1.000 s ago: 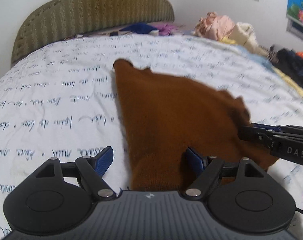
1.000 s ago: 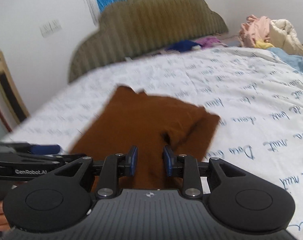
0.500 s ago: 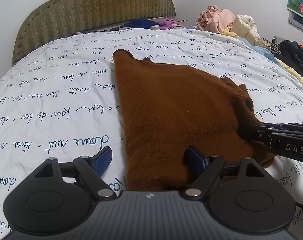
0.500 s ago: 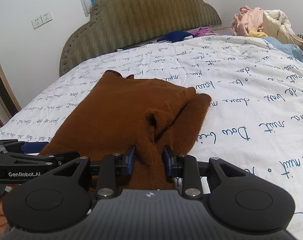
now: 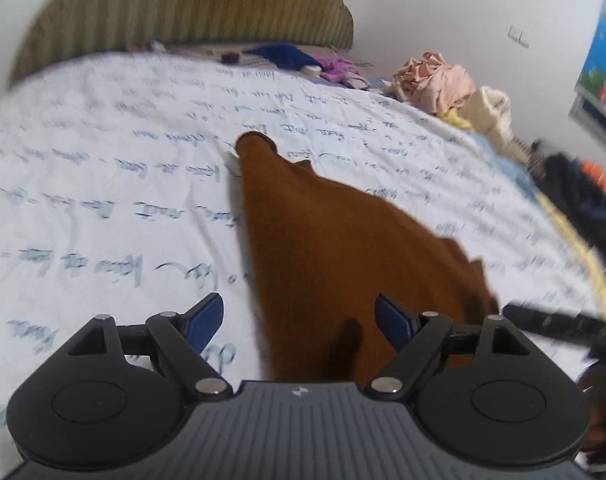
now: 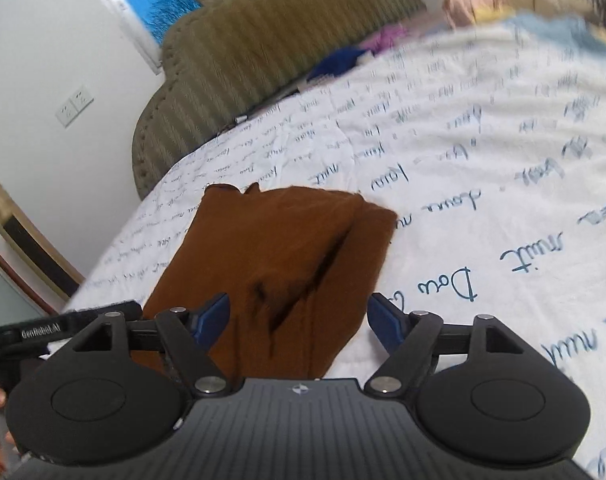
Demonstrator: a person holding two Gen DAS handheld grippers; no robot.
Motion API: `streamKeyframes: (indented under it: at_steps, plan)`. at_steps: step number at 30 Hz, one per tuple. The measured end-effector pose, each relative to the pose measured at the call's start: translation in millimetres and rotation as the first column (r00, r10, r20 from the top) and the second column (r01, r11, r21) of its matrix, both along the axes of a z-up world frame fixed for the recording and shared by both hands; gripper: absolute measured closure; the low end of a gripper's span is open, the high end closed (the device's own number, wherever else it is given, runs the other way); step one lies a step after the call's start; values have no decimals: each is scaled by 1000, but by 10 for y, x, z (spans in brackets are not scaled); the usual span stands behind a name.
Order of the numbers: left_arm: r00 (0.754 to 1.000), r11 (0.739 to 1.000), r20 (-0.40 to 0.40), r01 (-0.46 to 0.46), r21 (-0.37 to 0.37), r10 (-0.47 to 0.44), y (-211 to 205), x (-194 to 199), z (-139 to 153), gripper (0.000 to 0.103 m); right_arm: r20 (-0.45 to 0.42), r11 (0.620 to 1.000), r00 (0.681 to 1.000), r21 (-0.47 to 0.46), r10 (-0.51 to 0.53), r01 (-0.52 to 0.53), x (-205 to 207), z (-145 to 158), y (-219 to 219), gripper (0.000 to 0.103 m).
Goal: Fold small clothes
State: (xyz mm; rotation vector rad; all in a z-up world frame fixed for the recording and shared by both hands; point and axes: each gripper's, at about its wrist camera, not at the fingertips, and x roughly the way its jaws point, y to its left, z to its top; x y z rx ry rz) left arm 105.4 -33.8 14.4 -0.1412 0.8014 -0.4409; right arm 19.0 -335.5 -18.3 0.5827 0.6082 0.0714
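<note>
Partly folded, a brown garment (image 5: 343,248) lies flat on a script-printed bedspread (image 5: 103,184).
Left gripper (image 5: 299,318) spread wide, empty; right gripper (image 6: 297,318) opening, pinching nothing. One side is folded over; further folds seemingly remain.

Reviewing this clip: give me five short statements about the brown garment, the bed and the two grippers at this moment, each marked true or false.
1. The brown garment lies on a white bedsheet printed with handwriting. True.
2. The right gripper pinches the garment tightly. False: its jaws are opening, pads off the cloth.
3. The left gripper is open. True.
4. The headboard is bright red. False: it is olive green.
5. A heap of clothes sits at the bed's far side. True.
</note>
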Motion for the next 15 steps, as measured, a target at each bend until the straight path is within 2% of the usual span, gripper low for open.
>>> streamKeyframes:
  at_steps: [3, 7, 12, 15]
  plan:
    - [996, 998, -92, 8, -68, -15, 40, 356, -107, 20, -49, 996, 999, 92, 8, -4, 199, -151, -156, 27]
    - [977, 990, -212, -16, -141, -14, 93, 757, -296, 20, -58, 968, 997, 249, 47, -31, 457, -321, -298, 26]
    - [958, 969, -282, -19, -248, -54, 90, 1086, -439, 20, -51, 962, 992, 255, 116, -100, 827, -333, -285, 29]
    - [950, 955, -300, -14, -296, -80, 33, 1261, -495, 20, -44, 948, 987, 289, 156, -137, 1069, -375, -293, 35]
